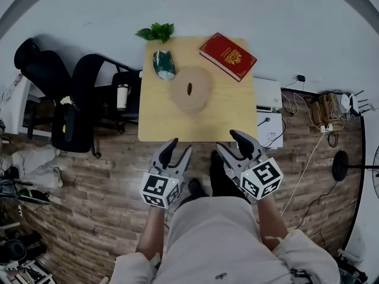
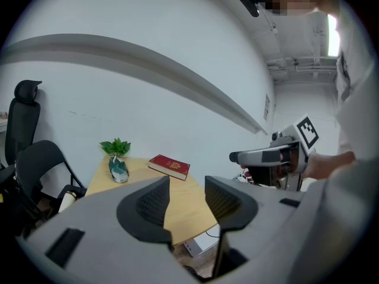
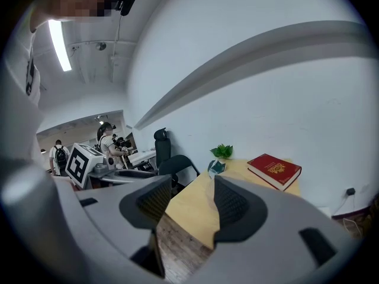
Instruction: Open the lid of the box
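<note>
The wooden table (image 1: pixel 160 123) bears a round box (image 1: pixel 190 89), a red book (image 1: pixel 228 55) (far corner) and a plant (image 1: pixel 159 33).

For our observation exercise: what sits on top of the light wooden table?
A red hardcover book, a green plant in a teal vase and a round tan lidded box. Its closed lid hides whatever is inside.

Hand-held pair, left gripper (image 1: pixel 179 147) and right gripper (image 1: pixel 227 141): matching pale grey moulded bodies, each with two tapering jaws faced with black ribbed pads (image 2: pixel 153 201). Each carries a white cube (image 1: pixel 160 190) printed with black square markers on its faces. Wearer: light beige garment with loose sleeves (image 1: pixel 307 259), black shoes (image 1: pixel 219 176).
</note>
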`<state>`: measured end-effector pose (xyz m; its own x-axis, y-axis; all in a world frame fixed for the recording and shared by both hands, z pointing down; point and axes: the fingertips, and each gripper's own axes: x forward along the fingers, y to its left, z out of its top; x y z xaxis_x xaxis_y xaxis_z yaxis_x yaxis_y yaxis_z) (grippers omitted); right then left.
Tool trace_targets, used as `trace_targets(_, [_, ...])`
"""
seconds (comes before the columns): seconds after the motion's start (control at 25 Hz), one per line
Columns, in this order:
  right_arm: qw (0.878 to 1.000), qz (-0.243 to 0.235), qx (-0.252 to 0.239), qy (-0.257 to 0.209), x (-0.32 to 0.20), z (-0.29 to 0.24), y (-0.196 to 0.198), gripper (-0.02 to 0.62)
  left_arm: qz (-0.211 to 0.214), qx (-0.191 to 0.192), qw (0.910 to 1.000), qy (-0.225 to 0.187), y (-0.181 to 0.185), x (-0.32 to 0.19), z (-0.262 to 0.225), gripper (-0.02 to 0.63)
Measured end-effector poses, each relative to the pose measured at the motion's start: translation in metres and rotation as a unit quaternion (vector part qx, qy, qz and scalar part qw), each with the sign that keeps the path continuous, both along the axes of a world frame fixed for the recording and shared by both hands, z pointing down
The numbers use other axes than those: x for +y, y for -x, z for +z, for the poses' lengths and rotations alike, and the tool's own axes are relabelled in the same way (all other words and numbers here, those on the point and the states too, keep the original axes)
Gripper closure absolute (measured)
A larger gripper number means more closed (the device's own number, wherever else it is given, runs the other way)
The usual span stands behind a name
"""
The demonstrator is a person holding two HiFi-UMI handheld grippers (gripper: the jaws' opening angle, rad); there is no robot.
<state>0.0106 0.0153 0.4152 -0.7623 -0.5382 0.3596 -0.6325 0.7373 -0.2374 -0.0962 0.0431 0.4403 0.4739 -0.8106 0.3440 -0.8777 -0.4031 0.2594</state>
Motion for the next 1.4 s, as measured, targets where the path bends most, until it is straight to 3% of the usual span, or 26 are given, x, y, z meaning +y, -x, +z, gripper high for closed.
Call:
trace_targets(0.72, [0.997, -0.066, -0.006, 0.024, -0.094, 0.018, -0.036, 0.383, -0.057, -0.027, 0.9974, 0.036, -0.039, -0.086, 0.022, 0.442])
trace_targets(1.08, [0.994, -0.102, -0.017, 0.045, -0.116, 0.037, -0.053, 0.383, -0.090, -0.023, 0.9943, 0.053, -0.064, -0.107, 0.039, 0.441])
trace_targets(1.4, [0.993, -0.101, -0.018, 0.055, -0.124, 0.047, -0.070, 0.383, -0.092, -0.032, 0.9933, 0.063, -0.078, -0.118, 0.053, 0.440])
